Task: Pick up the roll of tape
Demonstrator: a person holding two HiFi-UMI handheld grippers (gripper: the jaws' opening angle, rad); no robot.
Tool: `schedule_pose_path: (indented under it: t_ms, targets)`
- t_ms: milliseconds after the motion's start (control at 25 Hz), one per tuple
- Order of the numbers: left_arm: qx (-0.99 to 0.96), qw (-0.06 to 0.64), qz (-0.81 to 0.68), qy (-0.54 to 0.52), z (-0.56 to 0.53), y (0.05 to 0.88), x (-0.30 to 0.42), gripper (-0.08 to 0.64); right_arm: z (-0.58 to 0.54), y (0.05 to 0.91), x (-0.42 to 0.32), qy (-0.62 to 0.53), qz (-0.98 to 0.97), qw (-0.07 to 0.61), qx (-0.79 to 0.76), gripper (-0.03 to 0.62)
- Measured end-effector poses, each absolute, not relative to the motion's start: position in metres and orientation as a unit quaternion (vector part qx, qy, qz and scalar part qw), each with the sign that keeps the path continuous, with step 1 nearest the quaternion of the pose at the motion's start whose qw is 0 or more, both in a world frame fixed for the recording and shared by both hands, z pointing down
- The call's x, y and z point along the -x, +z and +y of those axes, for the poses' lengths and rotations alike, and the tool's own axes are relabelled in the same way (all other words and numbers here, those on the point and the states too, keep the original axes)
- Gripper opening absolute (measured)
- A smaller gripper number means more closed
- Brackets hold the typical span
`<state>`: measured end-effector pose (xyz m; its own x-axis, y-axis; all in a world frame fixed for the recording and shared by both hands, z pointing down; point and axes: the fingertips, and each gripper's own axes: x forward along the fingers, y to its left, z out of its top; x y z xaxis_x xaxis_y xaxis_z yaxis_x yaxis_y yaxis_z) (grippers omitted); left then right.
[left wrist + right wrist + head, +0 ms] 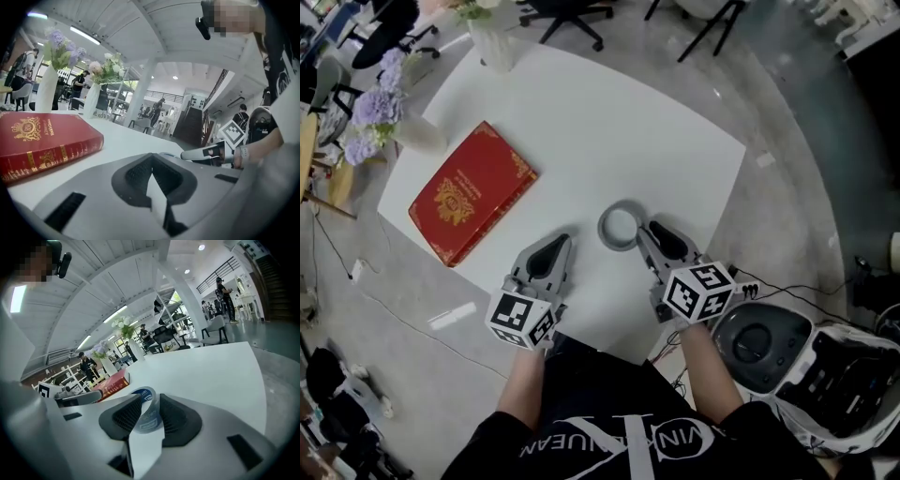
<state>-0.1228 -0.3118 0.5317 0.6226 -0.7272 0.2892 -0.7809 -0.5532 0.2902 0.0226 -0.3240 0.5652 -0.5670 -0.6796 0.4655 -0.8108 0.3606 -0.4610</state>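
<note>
The table (pixel 581 122) is plain white. The book (pixel 473 192) is red with a gold crest, gold border and gold bands on the spine. The tape (pixel 620 227) is cloudy grey with blue print. Both the left gripper (pixel 558 242) and the right gripper (pixel 649 232) are pale grey with black ribbed pads, and their cubes (pixel 701 291) carry black-and-white square markers. The flowers (pixel 375 112) are lilac, the floor (pixel 787 141) is mottled grey, and the shirt (pixel 609 431) is black with white lettering.
</note>
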Motion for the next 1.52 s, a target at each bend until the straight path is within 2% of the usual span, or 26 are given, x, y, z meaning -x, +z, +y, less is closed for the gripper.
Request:
schedule_pose_path:
  t_ms: [440,720,760,960,1520]
  targets:
    - [-0.879,0.207,-0.424,0.065,-0.317,0.540,0.125,0.002,-0.346,0.586,-0.009,0.327,-0.807,0.178,-0.458,0.130]
    - [-0.876,0.212,-0.430,0.059,-0.314,0.540,0.129,0.002,-0.350,0.592,-0.005,0.333,-0.803,0.195,-0.455,0.109]
    - [-0.875,0.212,-0.431,0.057,-0.313,0.539,0.129,0.002,-0.349,0.591,-0.005,0.328,-0.806,0.198,-0.452,0.089]
    - [-0.875,0.208,-0.433,0.055,-0.311,0.532,0.128,0.002,-0.348,0.585,-0.004,0.278,-0.824,0.222,-0.441,0.074]
    - [-0.876,0.183,-0.443,0.054,-0.307,0.512,0.124,0.002,-0.346,0.539,-0.015,0.226,-0.851,0.169,-0.444,0.071]
